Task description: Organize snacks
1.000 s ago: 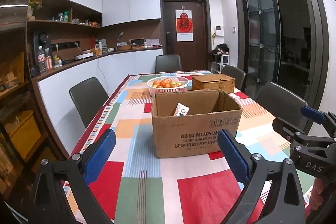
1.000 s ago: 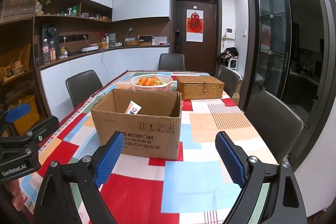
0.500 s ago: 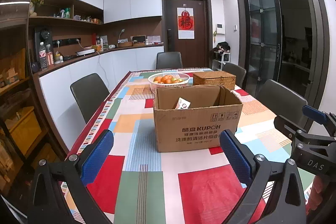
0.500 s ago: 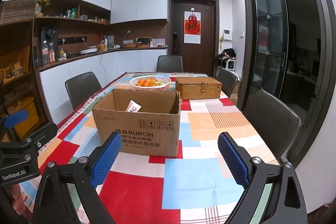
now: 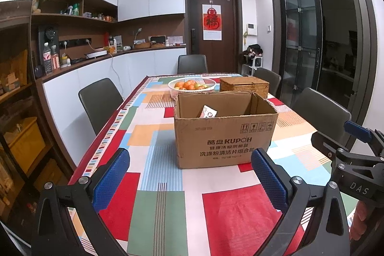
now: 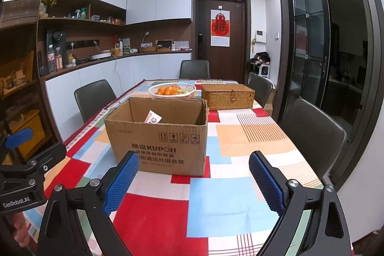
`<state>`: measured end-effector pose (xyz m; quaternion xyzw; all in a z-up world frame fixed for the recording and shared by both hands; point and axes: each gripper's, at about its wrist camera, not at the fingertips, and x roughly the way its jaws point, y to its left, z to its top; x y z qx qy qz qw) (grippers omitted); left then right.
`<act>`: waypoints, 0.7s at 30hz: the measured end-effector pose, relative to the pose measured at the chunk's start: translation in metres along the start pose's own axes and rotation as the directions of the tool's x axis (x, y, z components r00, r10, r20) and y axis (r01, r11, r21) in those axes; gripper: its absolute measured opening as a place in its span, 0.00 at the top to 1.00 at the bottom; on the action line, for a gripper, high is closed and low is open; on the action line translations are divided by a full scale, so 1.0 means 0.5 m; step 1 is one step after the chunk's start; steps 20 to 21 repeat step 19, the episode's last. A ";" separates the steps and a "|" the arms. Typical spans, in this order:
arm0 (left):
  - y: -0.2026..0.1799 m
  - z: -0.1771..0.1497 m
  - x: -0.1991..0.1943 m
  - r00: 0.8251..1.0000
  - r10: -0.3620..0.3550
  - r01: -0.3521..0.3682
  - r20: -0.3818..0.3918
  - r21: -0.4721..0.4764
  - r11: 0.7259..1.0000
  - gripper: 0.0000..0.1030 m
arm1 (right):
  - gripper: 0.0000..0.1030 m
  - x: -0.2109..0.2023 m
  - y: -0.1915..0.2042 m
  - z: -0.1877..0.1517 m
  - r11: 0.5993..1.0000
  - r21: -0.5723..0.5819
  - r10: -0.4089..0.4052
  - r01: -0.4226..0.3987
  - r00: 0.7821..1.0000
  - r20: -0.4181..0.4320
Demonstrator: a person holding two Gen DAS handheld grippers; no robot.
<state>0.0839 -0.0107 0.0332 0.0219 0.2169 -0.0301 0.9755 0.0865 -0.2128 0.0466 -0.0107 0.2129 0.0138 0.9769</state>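
An open brown cardboard box [image 5: 225, 136] [image 6: 158, 136] stands on the table with the colourful checked cloth [image 5: 163, 196] [image 6: 225, 198]. A small white snack packet [image 5: 208, 112] [image 6: 153, 117] sticks up inside the box. My left gripper [image 5: 189, 178] is open and empty, held above the near table edge, short of the box. My right gripper [image 6: 194, 180] is open and empty too, to the right of the left one. Each gripper shows at the edge of the other's view.
A white basket of oranges [image 5: 192, 85] [image 6: 171, 90] and a closed wicker box [image 5: 243, 86] [image 6: 226, 96] sit behind the cardboard box. Dark chairs [image 5: 99, 101] [image 6: 312, 128] line both sides. A counter with shelves [image 5: 100, 56] runs along the left wall.
Both grippers have pulled back and risen slightly, so the box looks smaller and farther. The jaws stay open and nothing was picked up.
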 end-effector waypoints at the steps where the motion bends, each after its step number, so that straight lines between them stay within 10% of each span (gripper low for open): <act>1: 0.000 0.000 0.000 1.000 0.002 -0.002 0.001 -0.001 1.000 0.00 | 0.09 0.001 0.000 -0.001 1.000 0.001 0.001 -0.001 1.000 -0.003; 21: 0.003 0.005 -0.011 1.000 0.006 -0.006 0.021 -0.001 1.000 0.00 | 0.09 -0.001 0.010 -0.004 1.000 -0.005 0.000 0.000 1.000 0.000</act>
